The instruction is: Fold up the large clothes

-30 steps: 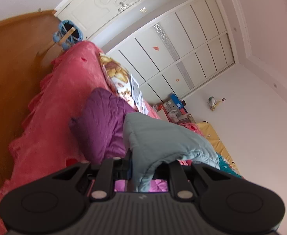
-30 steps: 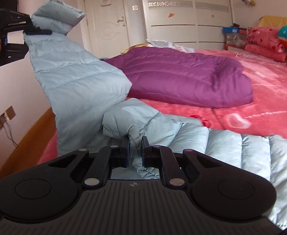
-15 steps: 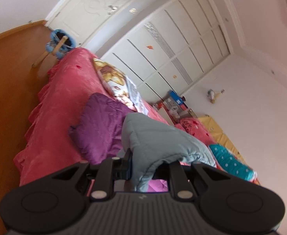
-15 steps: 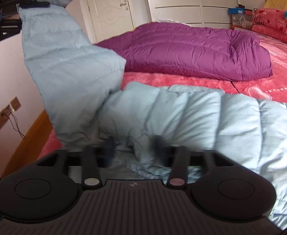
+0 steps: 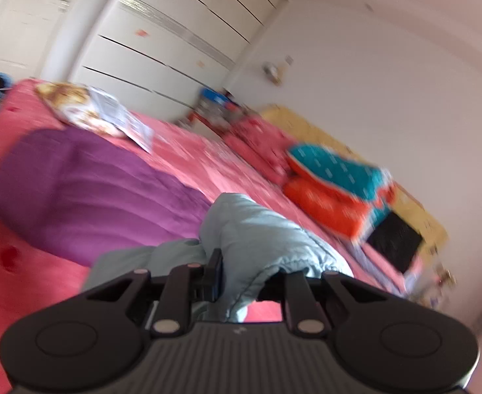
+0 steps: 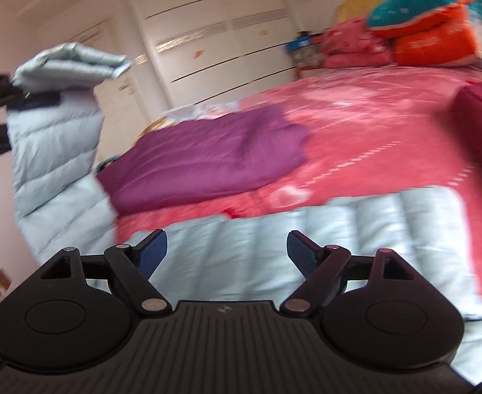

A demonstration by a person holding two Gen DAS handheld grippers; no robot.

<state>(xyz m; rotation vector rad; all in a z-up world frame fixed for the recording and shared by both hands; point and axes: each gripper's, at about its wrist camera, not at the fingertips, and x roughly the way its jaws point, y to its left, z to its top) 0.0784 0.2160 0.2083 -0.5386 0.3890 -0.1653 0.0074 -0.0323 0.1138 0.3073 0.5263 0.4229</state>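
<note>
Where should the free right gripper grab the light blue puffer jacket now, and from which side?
Judging by its pose, take the light blue puffer jacket at its far edge, where it meets the pink bedspread. It lies flat there, so come in low from the near side. The right gripper has just opened, jaws empty; the left gripper holds the sleeve up.

The left wrist view looks along its tongs from low over the pink-covered bed, tilted, facing the white panelled wardrobe and the far wall, with a fold of the pale blue quilted down jacket very near the lens. The right wrist view sits close above the same jacket, facing across the bed to that wardrobe. Both share the purple quilted coat and the teal and orange pillows.
</note>
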